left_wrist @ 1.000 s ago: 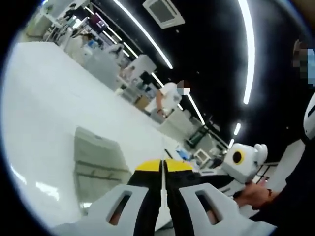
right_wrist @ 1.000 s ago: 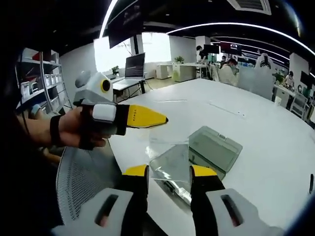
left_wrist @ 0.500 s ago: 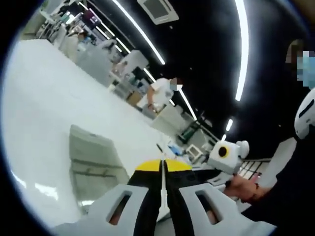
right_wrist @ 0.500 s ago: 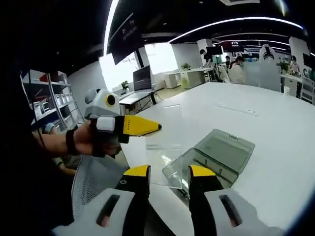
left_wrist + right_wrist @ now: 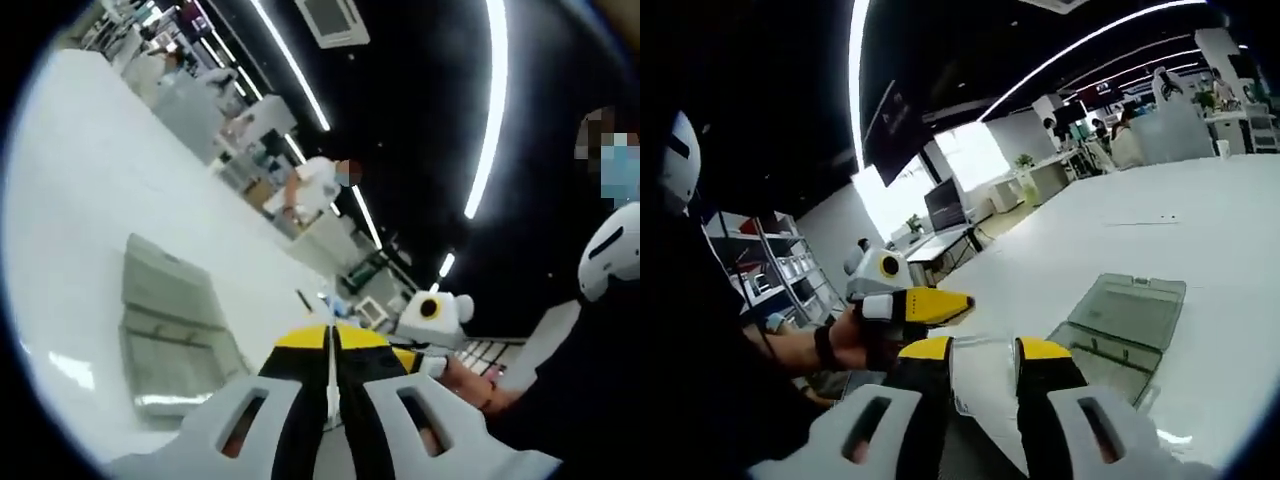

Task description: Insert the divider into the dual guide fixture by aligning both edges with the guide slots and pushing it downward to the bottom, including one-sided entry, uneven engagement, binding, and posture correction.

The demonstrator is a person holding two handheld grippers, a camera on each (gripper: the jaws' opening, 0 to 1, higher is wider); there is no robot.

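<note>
The fixture (image 5: pixel 165 330) is a grey see-through box that lies flat on the white table (image 5: pixel 70 190), left of my left gripper (image 5: pixel 330 338). That gripper is shut on the thin clear divider (image 5: pixel 329 385), seen edge-on as a pale line between its yellow tips. In the right gripper view the fixture (image 5: pixel 1120 325) lies right of my right gripper (image 5: pixel 985 350), whose jaws stand open. The left gripper (image 5: pixel 915 307), held by a hand, hovers just beyond them at the table's near edge. The divider's sheet is too faint to trace there. The right gripper (image 5: pixel 430 315) shows low and right in the left gripper view.
The white table (image 5: pixel 1200 220) stretches far behind the fixture. A person's dark sleeve (image 5: pixel 710 390) covers the left side. Shelves (image 5: pixel 780 285) and a desk with a monitor (image 5: pixel 945 205) stand beyond the table's edge. A person (image 5: pixel 315 190) works at a far bench.
Both cameras have tilted, and the fixture sits further right in the right gripper view. The right jaws have narrowed slightly. The left gripper stays shut on the divider.
</note>
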